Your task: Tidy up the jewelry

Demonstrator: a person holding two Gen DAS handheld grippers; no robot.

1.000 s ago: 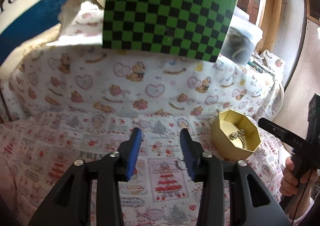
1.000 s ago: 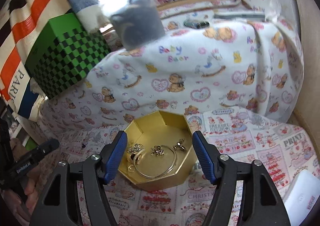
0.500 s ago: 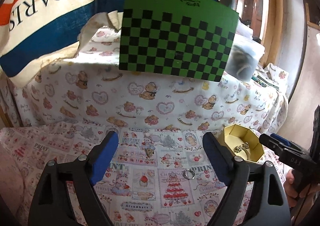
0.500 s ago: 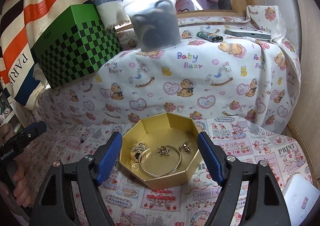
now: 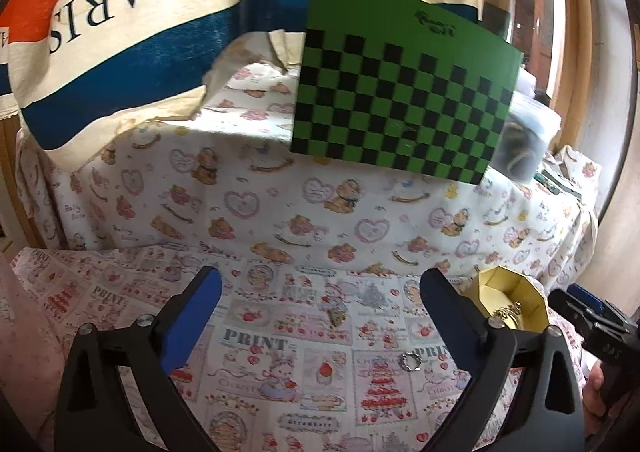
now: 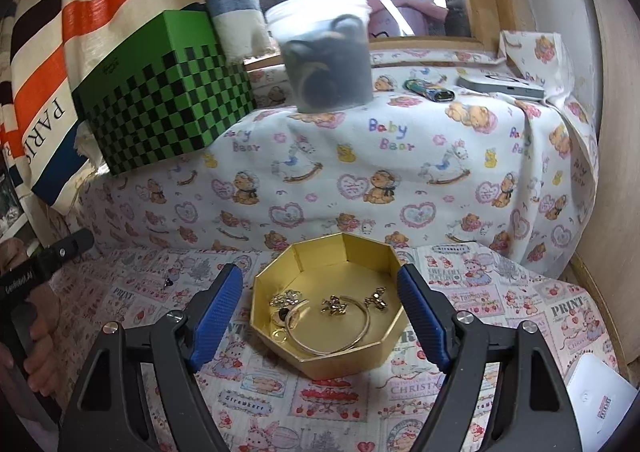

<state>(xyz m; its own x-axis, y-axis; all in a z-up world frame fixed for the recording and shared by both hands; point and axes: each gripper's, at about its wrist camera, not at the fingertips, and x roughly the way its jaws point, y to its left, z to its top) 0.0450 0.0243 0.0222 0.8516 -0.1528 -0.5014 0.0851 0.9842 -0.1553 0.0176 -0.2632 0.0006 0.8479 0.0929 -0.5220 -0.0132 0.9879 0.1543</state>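
Observation:
My left gripper (image 5: 320, 284) hovers over the printed cloth, its jaws opening wide with nothing pressed between them. A small silver ring (image 5: 411, 362) lies loose on the cloth near the right finger, and a gold charm (image 5: 337, 316) rests further ahead. The gold octagonal box (image 5: 496, 288) sits to the right. In the right wrist view that box (image 6: 348, 362) holds a bangle (image 6: 360, 336) and several gold pieces (image 6: 334, 304). My right gripper (image 6: 320, 280) stands open, one finger on each side of the box. A tiny dark jewel (image 6: 168, 282) lies left of it.
A cloth-covered ledge behind carries a green checkered box (image 6: 160, 91), a clear tub (image 6: 324, 51) of dark items, a lighter (image 6: 430, 89) and a flat silver device (image 6: 500, 85). A striped PARIS bag (image 5: 120, 11) hangs at the left. A white object (image 6: 600, 392) lies at the right.
The left jaws spread from narrow to wide, leaving the ring on the cloth, and the left gripper drew back and tipped up. The right gripper pulled back slightly from the box.

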